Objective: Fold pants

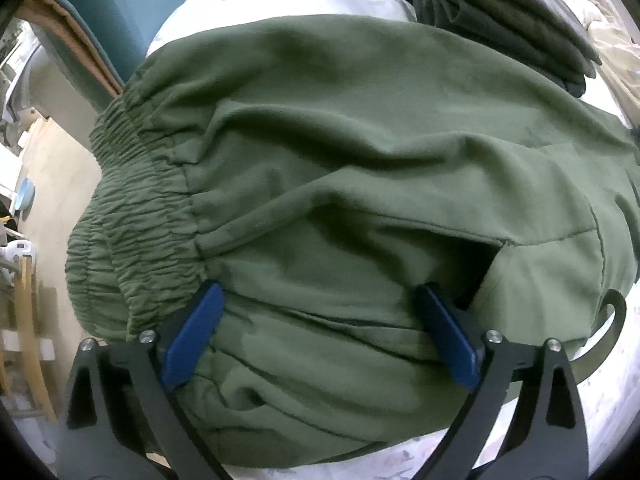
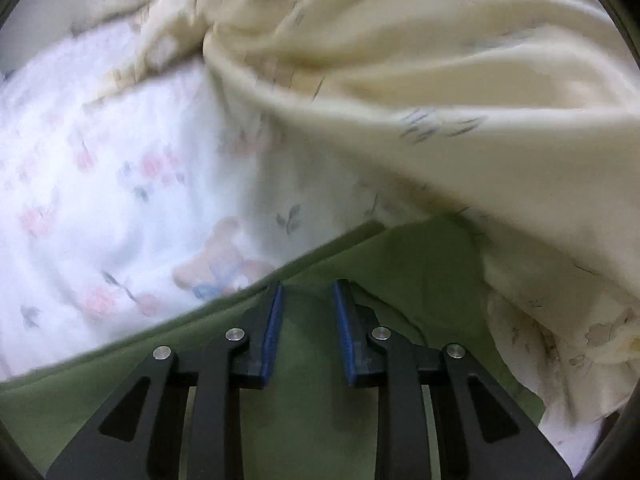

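On the floral sheet [image 2: 100, 168], green pants [image 1: 340, 160] lie spread, none contained.

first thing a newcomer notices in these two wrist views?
The olive green pants fill the left wrist view, with the gathered elastic waistband at left and the left gripper open wide just above them. In the right wrist view, a cream blanket is bunched at upper right on the floral sheet, above the right gripper.

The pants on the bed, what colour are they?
Olive green pants, clearest in the left wrist view.
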Demonstrator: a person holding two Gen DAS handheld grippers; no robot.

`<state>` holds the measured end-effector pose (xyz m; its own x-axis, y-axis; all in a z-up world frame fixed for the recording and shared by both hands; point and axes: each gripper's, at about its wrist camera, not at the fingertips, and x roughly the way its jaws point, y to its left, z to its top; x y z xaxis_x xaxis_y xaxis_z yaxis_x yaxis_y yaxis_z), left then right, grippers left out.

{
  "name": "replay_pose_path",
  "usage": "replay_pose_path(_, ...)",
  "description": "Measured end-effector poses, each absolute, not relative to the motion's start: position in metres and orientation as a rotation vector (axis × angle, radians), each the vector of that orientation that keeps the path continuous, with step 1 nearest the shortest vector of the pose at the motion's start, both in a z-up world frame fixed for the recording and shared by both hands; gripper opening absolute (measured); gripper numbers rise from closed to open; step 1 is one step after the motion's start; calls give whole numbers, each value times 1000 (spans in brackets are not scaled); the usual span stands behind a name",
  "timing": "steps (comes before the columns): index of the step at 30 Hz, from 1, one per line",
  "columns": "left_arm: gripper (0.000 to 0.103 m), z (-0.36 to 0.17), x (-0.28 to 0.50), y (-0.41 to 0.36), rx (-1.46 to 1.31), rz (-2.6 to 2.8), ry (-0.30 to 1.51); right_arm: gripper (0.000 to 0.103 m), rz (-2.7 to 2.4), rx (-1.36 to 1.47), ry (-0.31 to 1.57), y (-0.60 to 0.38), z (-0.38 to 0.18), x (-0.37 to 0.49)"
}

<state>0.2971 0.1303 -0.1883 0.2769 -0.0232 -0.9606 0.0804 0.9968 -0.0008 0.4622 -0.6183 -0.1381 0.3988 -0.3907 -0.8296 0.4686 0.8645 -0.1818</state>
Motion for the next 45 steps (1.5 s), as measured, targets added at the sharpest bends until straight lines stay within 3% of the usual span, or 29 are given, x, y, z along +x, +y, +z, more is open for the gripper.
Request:
replay_pose_path(5, 101, -188, 302, 126, 40, -66, 1277, 34, -397, 256, 870, -608, -115, 419)
replay_pose_path(7, 101, -174, 295, 127, 17, -65, 1258, 49, -319, 262, 860, -580, -114, 404)
replay_pose_path(8, 100, -167, 293, 126, 4, -74, 1256, 66, -282, 268, 858, -564, -115, 401)
replay_pose_path(9, 100, -157, 292, 124, -20, -91, 1249, 75, -256, 271, 861, -552, -113, 396)
replay_pose_path(12, 100, -114, 282, 143, -166, -80, 1168, 79, -192, 267, 844, -506, -102, 370)
replay_pose_path(18, 102, -43, 236, 255, -520, 229, 902, 80, -49, 484, 853, -441, -84, 316)
replay_pose_path(22, 102, -49, 210, 293, -673, 323, 891, 81, 11, 581, 872, -408, -70, 269)
replay_pose_path(28, 102, -99, 179, 238, -745, 347, 952, 82, 33, 710, 872, -382, -60, 207)
replay_pose_path(32, 90, -139, 147, 191, -907, 279, 867, 83, 14, 765, 912, -376, -74, 194)
replay_pose_path(37, 86, -183, 139, 168, -1124, 162, 777, 83, 12, 762, 926, -374, -80, 202)
replay_pose_path(45, 85, -197, 167, 173, -1058, 198, 772, 83, 19, 847, 950, -378, -96, 213)
